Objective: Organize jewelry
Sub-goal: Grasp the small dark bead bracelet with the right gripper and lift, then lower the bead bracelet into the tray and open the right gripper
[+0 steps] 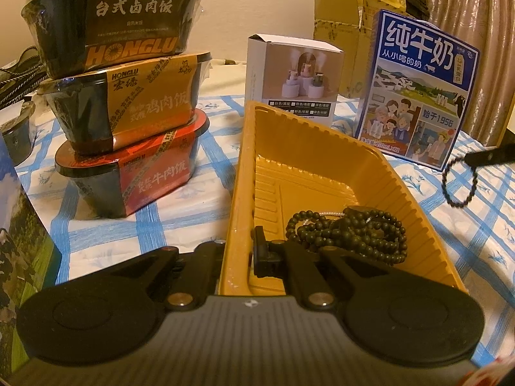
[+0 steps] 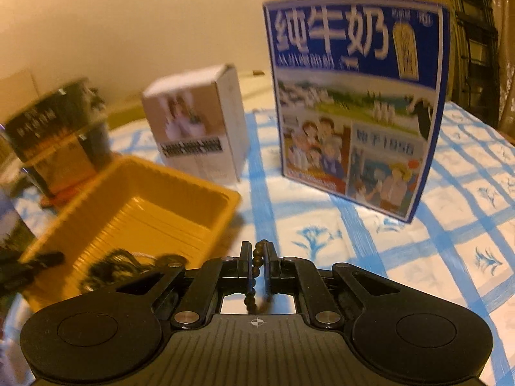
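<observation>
A yellow plastic tray (image 1: 396, 173) lies on the checked cloth and holds a heap of dark bead strands (image 1: 351, 228) at its near end. My left gripper (image 1: 236, 251) is shut on the tray's near left wall, one finger inside and one outside. My right gripper (image 2: 257, 257) is shut on a dark bead bracelet (image 2: 254, 267), held above the cloth to the right of the tray (image 2: 96, 189). In the left wrist view that bracelet (image 1: 458, 183) hangs as a loop from the right gripper's tip (image 1: 482, 157).
Three stacked rice bowls (image 1: 125, 96) stand left of the tray. A white box (image 1: 289, 77) and a blue milk carton (image 1: 415, 90) stand behind it; cardboard boxes (image 1: 341, 25) lie further back. A green box (image 1: 22, 257) is at near left.
</observation>
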{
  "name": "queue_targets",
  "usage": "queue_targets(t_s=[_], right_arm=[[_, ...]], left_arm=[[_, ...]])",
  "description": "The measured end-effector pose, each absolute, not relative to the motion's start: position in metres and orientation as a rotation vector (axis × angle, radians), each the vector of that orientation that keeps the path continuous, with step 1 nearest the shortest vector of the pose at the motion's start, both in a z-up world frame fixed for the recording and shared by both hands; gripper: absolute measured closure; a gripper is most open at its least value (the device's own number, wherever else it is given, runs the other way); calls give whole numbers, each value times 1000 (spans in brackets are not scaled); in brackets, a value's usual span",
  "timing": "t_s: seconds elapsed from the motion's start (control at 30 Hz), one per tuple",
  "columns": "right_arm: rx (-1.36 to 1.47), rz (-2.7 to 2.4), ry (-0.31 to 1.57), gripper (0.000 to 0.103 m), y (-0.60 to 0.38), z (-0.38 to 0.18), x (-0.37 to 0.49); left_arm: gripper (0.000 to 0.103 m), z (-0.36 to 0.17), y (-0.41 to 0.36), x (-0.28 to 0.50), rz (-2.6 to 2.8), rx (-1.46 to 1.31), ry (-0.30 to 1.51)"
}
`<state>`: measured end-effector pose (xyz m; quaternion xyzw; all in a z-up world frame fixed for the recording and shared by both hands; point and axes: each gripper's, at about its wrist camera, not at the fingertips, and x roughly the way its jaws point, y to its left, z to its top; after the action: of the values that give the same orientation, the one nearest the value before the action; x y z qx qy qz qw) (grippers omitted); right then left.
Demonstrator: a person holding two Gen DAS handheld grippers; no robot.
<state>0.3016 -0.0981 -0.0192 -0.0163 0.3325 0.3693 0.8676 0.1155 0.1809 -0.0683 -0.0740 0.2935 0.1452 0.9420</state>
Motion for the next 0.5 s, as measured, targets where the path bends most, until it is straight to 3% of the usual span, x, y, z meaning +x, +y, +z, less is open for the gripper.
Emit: queue_targets(t_s=[0.5], right_arm=[[90,1068,731,96,-34,6,250]], left_arm=[[99,-67,180,115,292,-156,592]])
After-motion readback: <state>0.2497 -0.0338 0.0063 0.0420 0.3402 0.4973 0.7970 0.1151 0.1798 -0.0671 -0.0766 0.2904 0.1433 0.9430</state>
